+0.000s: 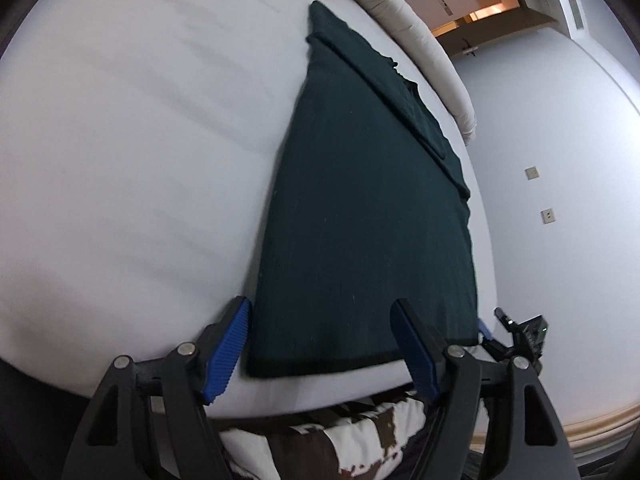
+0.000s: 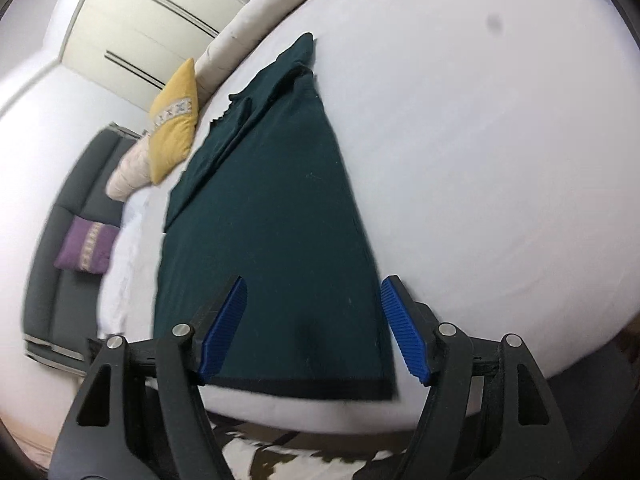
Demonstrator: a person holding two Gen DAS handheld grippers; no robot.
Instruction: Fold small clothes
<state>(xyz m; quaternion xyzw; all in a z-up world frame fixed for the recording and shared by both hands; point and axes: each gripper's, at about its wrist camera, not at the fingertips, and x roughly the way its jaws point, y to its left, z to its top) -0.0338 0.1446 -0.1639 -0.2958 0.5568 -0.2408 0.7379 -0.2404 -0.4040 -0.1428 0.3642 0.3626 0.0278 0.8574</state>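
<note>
A dark green garment (image 1: 360, 208) lies flat on the white bed (image 1: 140, 140), folded lengthwise into a long strip with a sleeve folded over its far part. Its black hem is nearest me. My left gripper (image 1: 324, 352) is open, its blue pads straddling the hem's left part just above the cloth. The right wrist view shows the same garment (image 2: 280, 220). My right gripper (image 2: 316, 332) is open over the hem's right part, empty. Part of the right gripper (image 1: 520, 332) shows at the hem's right corner in the left wrist view.
A yellow cushion (image 2: 176, 120) and a beige bolster (image 1: 424, 52) lie along the bed's far edge. A grey sofa with a purple cushion (image 2: 86, 250) stands to the left. A brown-and-white patterned rug (image 1: 340, 440) lies below the bed's near edge. A white wall (image 1: 560, 160) is to the right.
</note>
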